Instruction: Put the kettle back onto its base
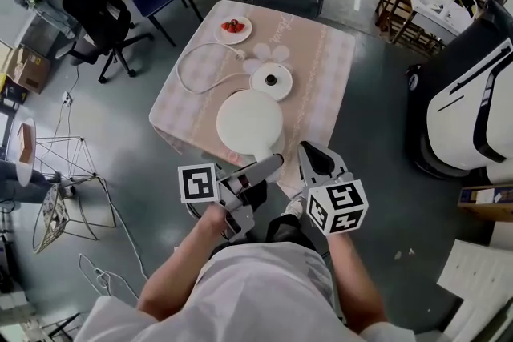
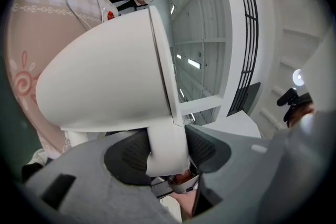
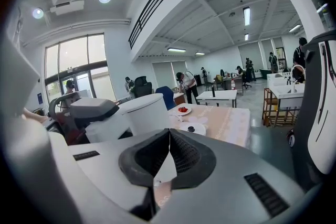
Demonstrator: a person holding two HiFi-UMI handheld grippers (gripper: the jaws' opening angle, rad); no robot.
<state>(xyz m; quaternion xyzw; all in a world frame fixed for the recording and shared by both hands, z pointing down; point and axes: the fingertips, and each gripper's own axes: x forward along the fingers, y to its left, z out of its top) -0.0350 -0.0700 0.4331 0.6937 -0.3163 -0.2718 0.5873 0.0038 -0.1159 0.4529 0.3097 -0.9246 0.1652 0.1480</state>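
Your left gripper (image 1: 260, 166) has the white kettle (image 1: 249, 122) by its handle (image 2: 168, 149). Its fingers (image 2: 126, 153) pinch the handle, one dark pad on each side. The kettle stands upright, and in the head view you look down on its round top. It is over the near side of the tabletop (image 1: 325, 60), close to you. You cannot see if its bottom touches the pink cloth (image 1: 192, 104) or not. The base (image 1: 271, 81) is a flat white disc with a dark dot in the middle. It lies on the cloth just past the kettle, nearer the middle of the tabletop. A white cord (image 1: 192, 64) runs from the base and makes a loop on the left side of the cloth. A plate (image 1: 233, 29) with red fruit sits near the far edge, well apart from the kettle. Your right gripper (image 1: 311, 156) is just beside the handle, on its right. Its fingers (image 3: 184, 152) are pressed together and there is nothing between them. It points toward the tabletop, with the kettle ahead on its left
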